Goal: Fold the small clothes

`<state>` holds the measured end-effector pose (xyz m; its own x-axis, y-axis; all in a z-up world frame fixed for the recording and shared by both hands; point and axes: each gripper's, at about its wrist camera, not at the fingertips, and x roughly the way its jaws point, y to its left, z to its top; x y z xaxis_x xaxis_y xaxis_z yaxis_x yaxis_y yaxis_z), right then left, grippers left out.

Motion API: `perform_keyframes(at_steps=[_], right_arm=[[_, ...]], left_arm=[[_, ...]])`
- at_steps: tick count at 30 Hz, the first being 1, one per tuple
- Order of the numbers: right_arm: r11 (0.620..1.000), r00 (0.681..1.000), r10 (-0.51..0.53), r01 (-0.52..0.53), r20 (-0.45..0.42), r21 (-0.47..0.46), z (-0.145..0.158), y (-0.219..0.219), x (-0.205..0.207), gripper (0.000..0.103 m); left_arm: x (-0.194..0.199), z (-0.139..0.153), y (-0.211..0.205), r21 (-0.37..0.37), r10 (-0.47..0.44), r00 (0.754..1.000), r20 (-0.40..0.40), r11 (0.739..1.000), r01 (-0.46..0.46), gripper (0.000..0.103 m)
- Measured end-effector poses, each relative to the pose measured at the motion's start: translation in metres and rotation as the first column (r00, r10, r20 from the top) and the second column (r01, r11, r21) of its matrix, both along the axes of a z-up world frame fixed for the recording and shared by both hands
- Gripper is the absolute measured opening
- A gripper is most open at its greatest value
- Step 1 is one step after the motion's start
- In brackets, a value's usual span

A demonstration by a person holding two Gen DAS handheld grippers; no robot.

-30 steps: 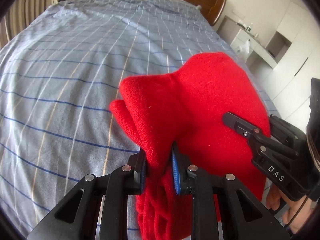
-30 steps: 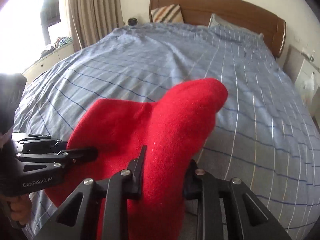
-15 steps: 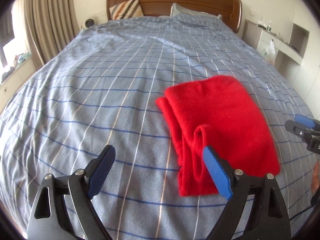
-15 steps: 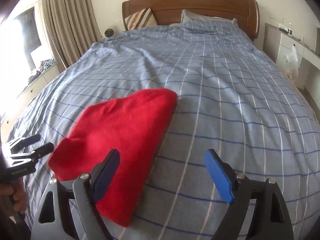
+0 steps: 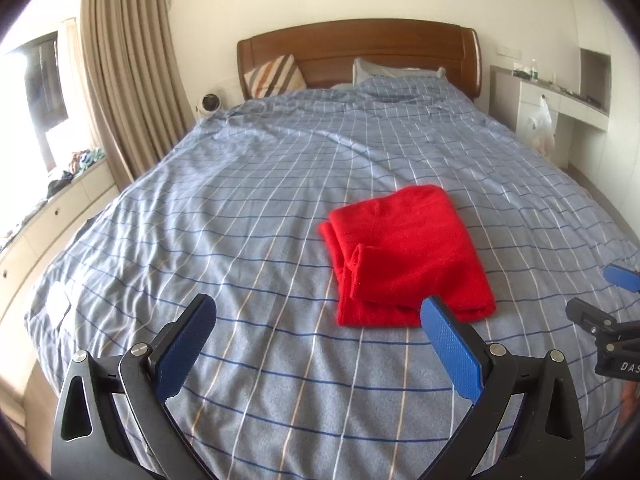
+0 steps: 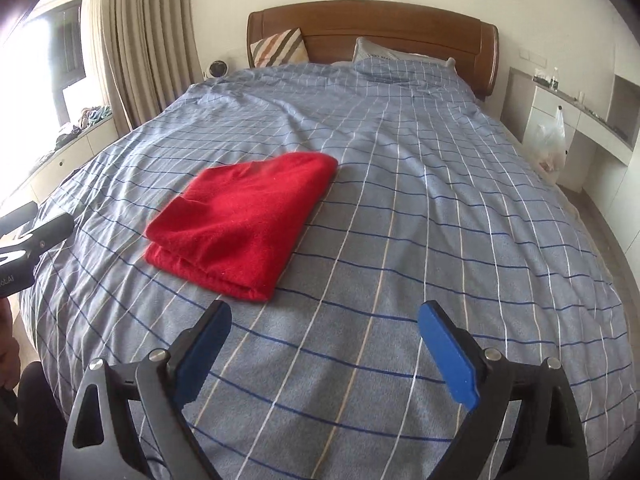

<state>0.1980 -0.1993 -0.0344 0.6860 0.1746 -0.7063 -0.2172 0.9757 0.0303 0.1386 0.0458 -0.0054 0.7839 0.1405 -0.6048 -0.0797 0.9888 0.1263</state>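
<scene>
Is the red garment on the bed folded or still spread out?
Folded. The red garment lies on the checked bed cover as a compact rectangle, with stacked layers showing along its near edge; neither gripper touches it.

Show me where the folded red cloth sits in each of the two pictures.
Left wrist view: the red cloth lies right of centre on the bed.
Right wrist view: it lies left of centre.
Shared landmark: the wooden headboard at the top of both.
</scene>
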Motion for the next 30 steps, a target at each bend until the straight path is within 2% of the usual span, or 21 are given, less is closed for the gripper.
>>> perform_keyframes(at_steps=[7,12,15,22,27,30], right_arm=[[0.998,0.998,0.055,-0.056,0.037,0.027,0.028,0.012,-0.037,0.094],[0.998,0.999,0.048,-0.048,0.01,0.032,0.032,0.018,-0.058,0.095],[0.998,0.999,0.046,-0.046,-0.013,0.033,0.032,0.02,-0.069,0.102],[0.999,0.998,0.04,-0.039,-0.047,0.021,0.034,0.024,-0.101,0.102],[0.999,0.999,0.031,-0.031,-0.039,-0.009,0.051,0.02,-0.131,0.102],[1.0,1.0,0.023,-0.024,-0.017,-0.018,0.063,0.017,-0.147,0.102]], left_arm=[[-0.033,0.008,-0.004,0.082,0.07,0.997,0.02,0.994,-0.071,0.103],[-0.05,0.009,-0.006,0.055,0.062,0.998,-0.024,0.997,-0.061,0.102],[-0.061,0.007,-0.008,0.047,0.05,0.998,-0.043,0.998,-0.048,0.103],[-0.08,-0.004,-0.013,-0.01,0.029,0.991,-0.132,0.999,-0.031,0.103],[-0.109,0.004,-0.01,-0.07,0.005,0.985,-0.17,0.997,-0.017,0.103],[-0.126,0.012,-0.01,-0.076,0.012,0.988,-0.156,0.997,-0.024,0.103]])
